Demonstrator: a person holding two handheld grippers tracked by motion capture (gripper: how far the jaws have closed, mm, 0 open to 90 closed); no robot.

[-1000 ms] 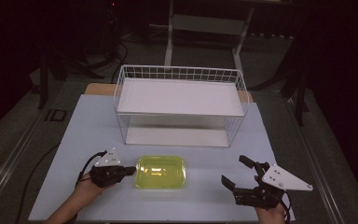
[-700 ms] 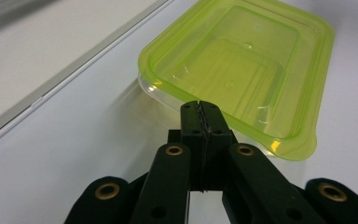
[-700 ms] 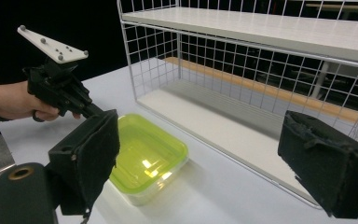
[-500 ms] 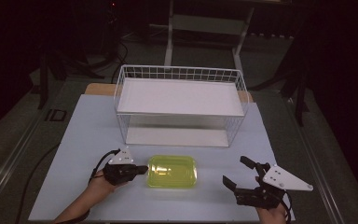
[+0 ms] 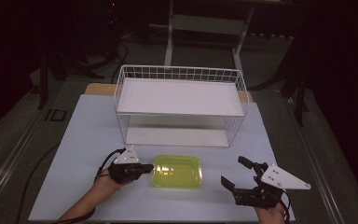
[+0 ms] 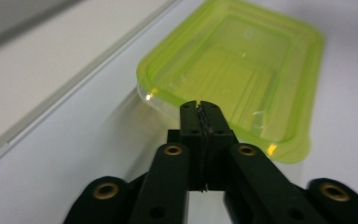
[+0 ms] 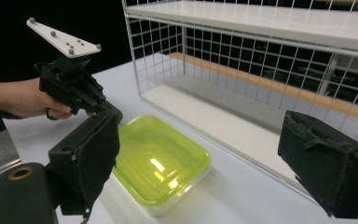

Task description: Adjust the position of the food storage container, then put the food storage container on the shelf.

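A translucent yellow-green shallow container (image 5: 177,171) (image 6: 242,79) (image 7: 158,163) lies flat on the table in front of the wire basket. My left gripper (image 5: 150,167) (image 6: 200,105) points at its left edge, with the tips right at the rim. The pads look pressed together with nothing between them, though the jaws have just been opening slightly. My right gripper (image 5: 233,171) (image 7: 204,130) rests on the table to the right of the container. Its jaws stand wide open and hold nothing, and a gap separates them from the container.
A white wire basket (image 5: 179,100) with a white shelf on top stands just behind the container, its open front facing me. The pale table (image 5: 84,140) has free room at left and front. Dark floor and stands surround it.
My left gripper slid to the right, and the container moved right with it toward the middle of the table. The right gripper stayed where it was.
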